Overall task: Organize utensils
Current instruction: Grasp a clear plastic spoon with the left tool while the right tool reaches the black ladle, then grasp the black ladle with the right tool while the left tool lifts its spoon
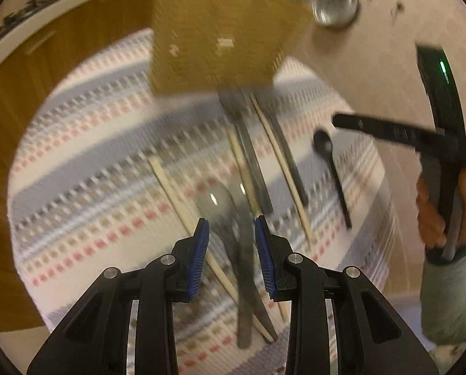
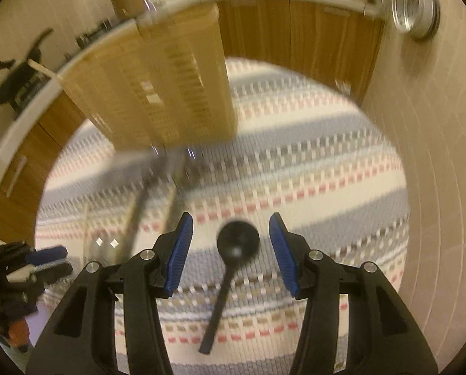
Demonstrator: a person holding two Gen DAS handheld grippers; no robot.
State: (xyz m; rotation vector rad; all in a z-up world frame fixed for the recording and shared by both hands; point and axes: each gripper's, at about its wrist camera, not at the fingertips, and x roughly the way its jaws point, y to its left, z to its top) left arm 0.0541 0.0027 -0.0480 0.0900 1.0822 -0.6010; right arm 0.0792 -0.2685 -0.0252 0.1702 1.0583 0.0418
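On the striped mat (image 1: pixel 114 162), metal utensils (image 1: pixel 248 162) and chopsticks (image 1: pixel 283 162) lie at 12 o'clock of the left gripper (image 1: pixel 232 234), fingers apart, empty. Right gripper (image 2: pixel 231 234), fingers wide, empty, straddles a black spoon (image 2: pixel 233 250).

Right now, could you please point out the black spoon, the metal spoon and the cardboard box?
black spoon (image 2: pixel 237 243): right wrist view, on its bowl.
metal spoon (image 1: pixel 215 201): left wrist view, on its bowl.
cardboard box (image 1: pixel 214 34): left wrist view, on its front face.
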